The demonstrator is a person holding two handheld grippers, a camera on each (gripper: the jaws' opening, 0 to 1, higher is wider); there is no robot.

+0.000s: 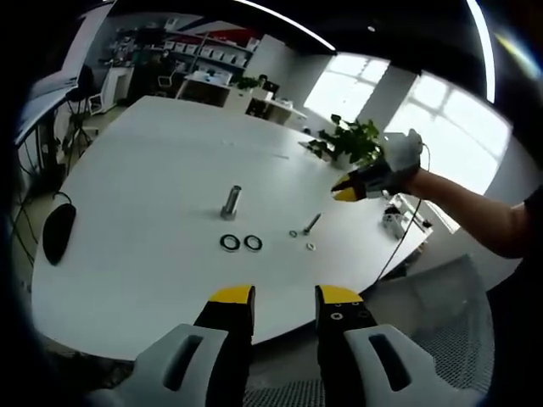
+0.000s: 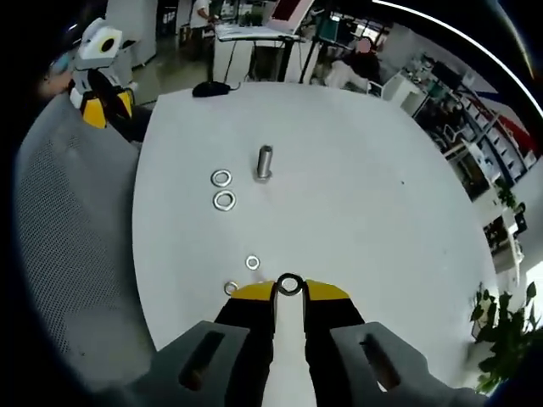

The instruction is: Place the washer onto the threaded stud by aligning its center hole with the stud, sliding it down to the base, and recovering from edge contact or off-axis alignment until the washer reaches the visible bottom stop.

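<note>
Now, right tongs: clenched on washer (pinched at tips)
Stud: upright on counter, straight ahead, well apart
Left tongs: released, farther back

The left gripper view looks from beyond one edge of the white surface, fairly far back, facing across it toward bright windows. The right gripper view sits closer, low over the opposite edge, facing back toward shelving. Both take in the upright stud and paired washers, and each sees the other tool.
</note>
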